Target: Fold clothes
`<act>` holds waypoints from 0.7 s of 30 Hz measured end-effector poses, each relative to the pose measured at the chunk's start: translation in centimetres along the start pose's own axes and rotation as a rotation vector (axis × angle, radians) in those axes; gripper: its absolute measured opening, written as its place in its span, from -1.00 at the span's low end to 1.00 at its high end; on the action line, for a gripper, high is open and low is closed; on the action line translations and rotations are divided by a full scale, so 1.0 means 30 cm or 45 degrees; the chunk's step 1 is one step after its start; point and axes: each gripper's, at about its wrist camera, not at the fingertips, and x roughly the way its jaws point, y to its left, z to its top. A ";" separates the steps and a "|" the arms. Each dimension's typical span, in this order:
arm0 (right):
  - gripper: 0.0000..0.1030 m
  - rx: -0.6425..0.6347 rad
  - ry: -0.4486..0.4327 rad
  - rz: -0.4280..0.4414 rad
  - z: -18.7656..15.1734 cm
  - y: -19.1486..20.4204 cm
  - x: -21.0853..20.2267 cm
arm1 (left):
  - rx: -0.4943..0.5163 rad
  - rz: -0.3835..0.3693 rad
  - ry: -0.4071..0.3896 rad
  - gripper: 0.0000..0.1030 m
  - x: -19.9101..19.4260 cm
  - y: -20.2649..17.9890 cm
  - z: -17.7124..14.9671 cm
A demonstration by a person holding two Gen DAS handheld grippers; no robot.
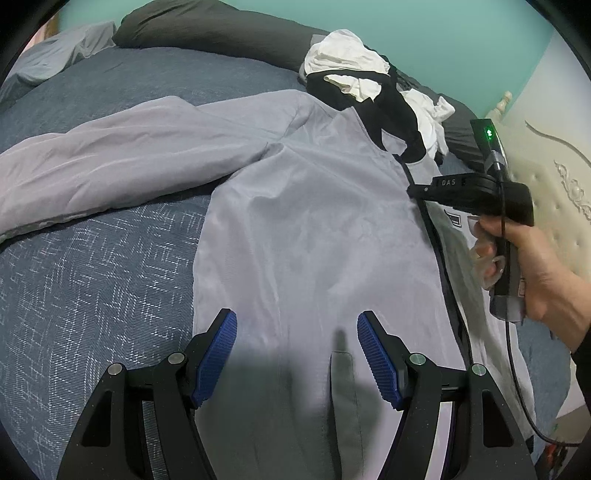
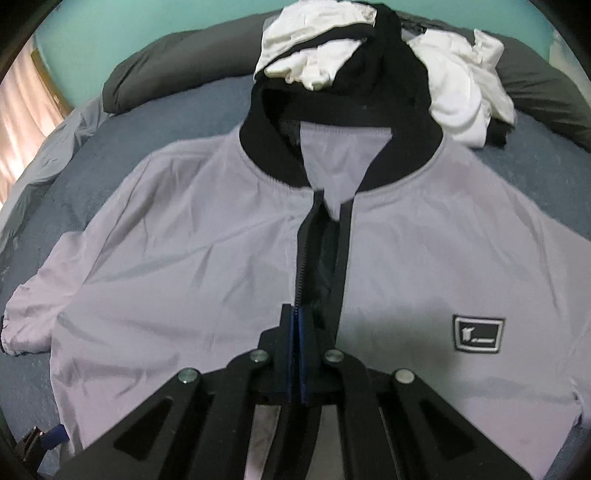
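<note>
A light grey zip jacket [image 1: 314, 221] with a black collar [image 2: 273, 155] lies face up and spread out on the bed, its zip partly open. My left gripper [image 1: 297, 321] hovers open over the lower part of the jacket's left front panel, near a pocket [image 1: 343, 373], with nothing between its blue pads [image 1: 218, 354]. My right gripper [image 2: 295, 314] is shut on the jacket [image 2: 184, 258] at the dark zip edge [image 2: 301, 258] of that left panel. In the left wrist view the right gripper [image 1: 415, 190] pinches that edge mid-chest, held by a person's hand [image 1: 535, 273].
A heap of white and black clothes [image 2: 332, 55] lies just beyond the collar, against dark grey pillows [image 1: 221, 33]. The blue patterned bedspread [image 1: 92, 277] shows at the left. A cream headboard [image 1: 554, 184] stands at the right. A black cable [image 1: 513, 369] hangs from the right gripper.
</note>
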 end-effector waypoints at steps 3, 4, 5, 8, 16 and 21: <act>-0.94 0.025 -0.008 0.063 -0.001 -0.016 -0.003 | -0.008 -0.003 0.001 0.39 0.001 0.005 -0.001; -0.93 0.039 -0.019 0.081 0.001 -0.025 -0.010 | -0.010 -0.003 0.000 0.39 0.000 0.005 -0.001; -0.92 0.058 -0.036 0.094 0.003 -0.037 -0.021 | -0.012 -0.003 -0.001 0.39 0.000 0.005 -0.002; -0.86 0.103 -0.102 0.086 0.022 -0.065 -0.064 | -0.012 0.000 -0.002 0.39 0.001 0.002 -0.003; -0.45 0.162 -0.126 0.083 0.079 -0.081 -0.080 | -0.013 0.005 -0.012 0.39 -0.008 0.002 0.000; -0.44 0.115 -0.104 0.055 0.149 -0.058 -0.029 | -0.026 0.021 -0.023 0.39 -0.010 0.013 0.005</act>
